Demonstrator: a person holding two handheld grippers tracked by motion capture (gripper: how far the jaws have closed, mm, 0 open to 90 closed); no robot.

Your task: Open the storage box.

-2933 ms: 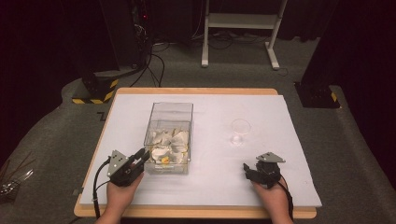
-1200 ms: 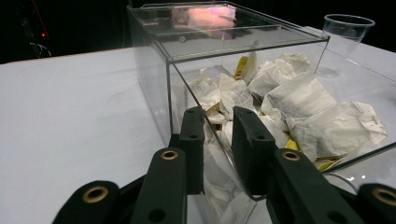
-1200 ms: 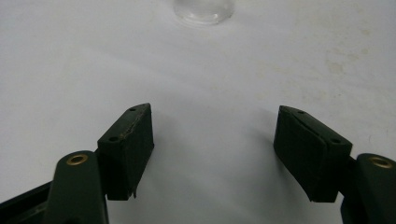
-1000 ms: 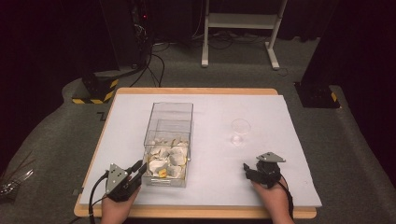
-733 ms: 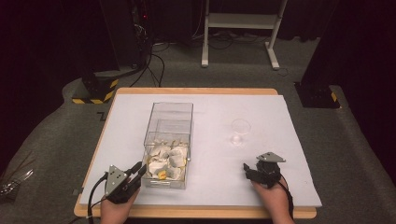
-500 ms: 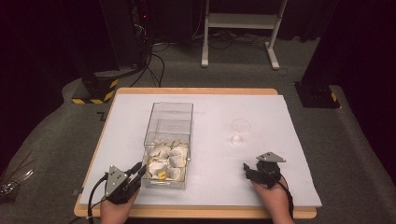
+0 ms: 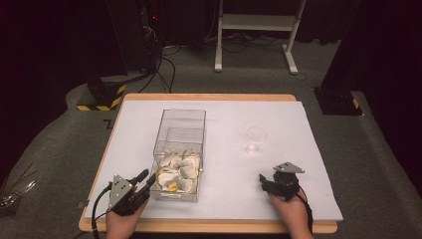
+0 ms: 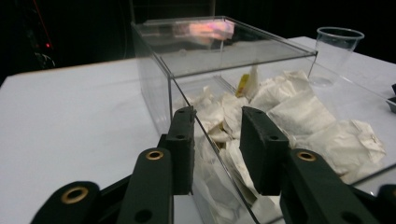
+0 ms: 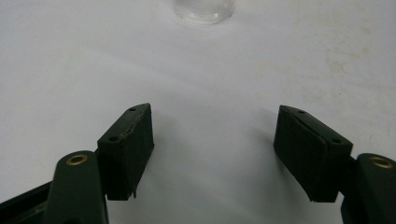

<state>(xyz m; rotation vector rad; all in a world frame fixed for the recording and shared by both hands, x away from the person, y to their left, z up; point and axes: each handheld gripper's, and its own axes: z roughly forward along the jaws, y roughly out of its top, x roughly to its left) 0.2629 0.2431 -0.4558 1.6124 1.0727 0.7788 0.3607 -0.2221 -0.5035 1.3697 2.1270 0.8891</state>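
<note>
A clear plastic box stands left of the table's middle, with white tea bags heaped in its near end. My left gripper sits at the box's near left corner. In the left gripper view its jaws straddle a thin clear wall of the box; they have just been opening, and a gap shows at each pad. The tea bags lie just beyond. My right gripper rests on the white table cover at the near right, open with nothing between its jaws.
An empty clear plastic cup stands right of the box and ahead of the right gripper; its base and its rim show in the gripper views. The white cover spans the wooden table. Black stands and cables lie on the floor beyond.
Since the earliest frame the box's near end with the tea bags has come toward the table's front edge, together with my left gripper. The right gripper has stayed put.
</note>
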